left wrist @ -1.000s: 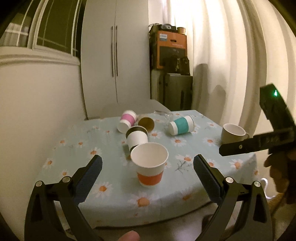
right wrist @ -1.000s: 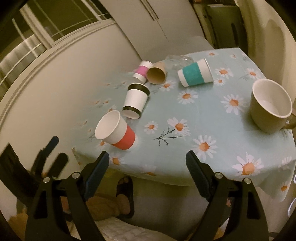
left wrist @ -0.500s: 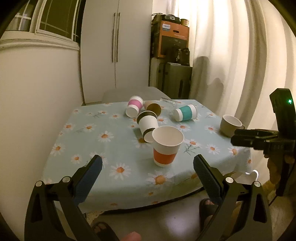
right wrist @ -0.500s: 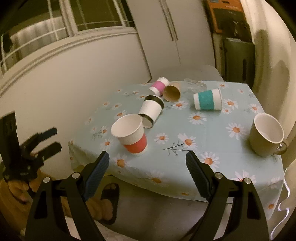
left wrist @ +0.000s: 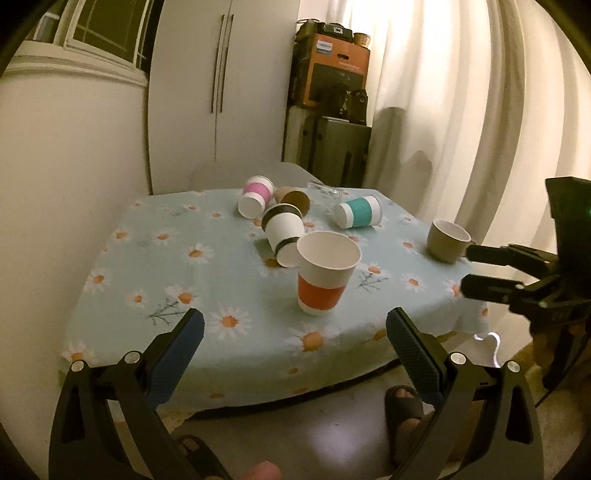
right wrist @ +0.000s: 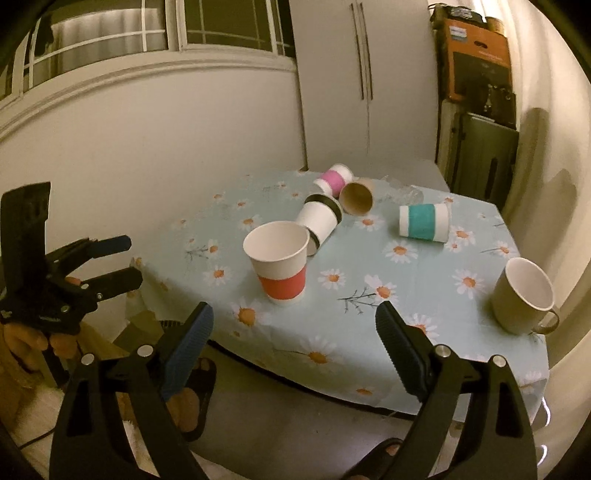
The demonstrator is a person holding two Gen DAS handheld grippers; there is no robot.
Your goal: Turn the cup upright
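This is a room in a home, lit warmly at night. A small table (left wrist: pixel 110 295) wears a pale blue daisy-print cloth. A tall white wardrobe (left wrist: pixel 221 92) with long handles stands at the far wall, pale curtains (left wrist: pixel 480 110) hang on the right, and a barred window (right wrist: pixel 147 29) sits high on the left. Far off, an orange cardboard box (left wrist: pixel 338 70) tops stacked household items.
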